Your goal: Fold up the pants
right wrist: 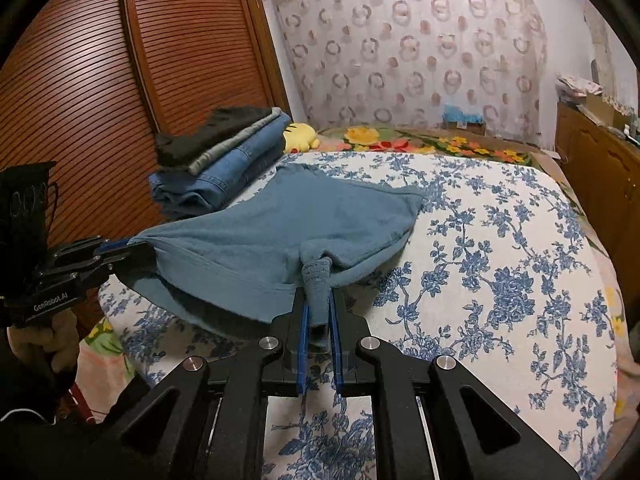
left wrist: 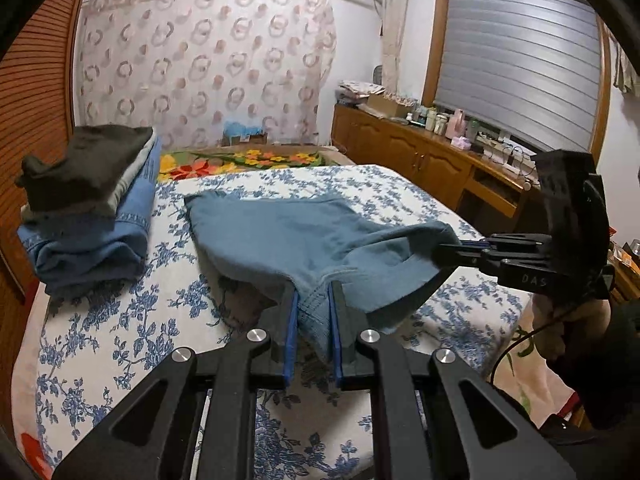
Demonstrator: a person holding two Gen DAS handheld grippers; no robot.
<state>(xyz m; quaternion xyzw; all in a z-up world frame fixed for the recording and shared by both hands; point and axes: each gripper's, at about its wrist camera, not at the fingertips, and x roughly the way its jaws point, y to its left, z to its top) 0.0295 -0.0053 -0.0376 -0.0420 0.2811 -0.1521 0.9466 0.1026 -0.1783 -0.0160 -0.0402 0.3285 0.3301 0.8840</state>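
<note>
Teal-blue pants [left wrist: 296, 236] lie spread on the blue-flowered bedsheet [left wrist: 120, 340], near edge lifted off it. My left gripper [left wrist: 314, 296] is shut on a bunched corner of that edge. My right gripper [left wrist: 452, 250] comes in from the right and is shut on the other corner. In the right wrist view the pants [right wrist: 280, 224] hang between my right gripper [right wrist: 318, 300], shut on a gathered elastic part, and my left gripper [right wrist: 128, 250] at the left. The far end rests flat on the bed.
A stack of folded clothes [left wrist: 88, 208] sits at the bed's far left, next to a slatted wooden wardrobe [right wrist: 100, 60]. A yellow plush toy [right wrist: 300, 136] and flowered blanket [left wrist: 248, 160] lie behind. A wooden cabinet [left wrist: 420, 152] with bottles stands right.
</note>
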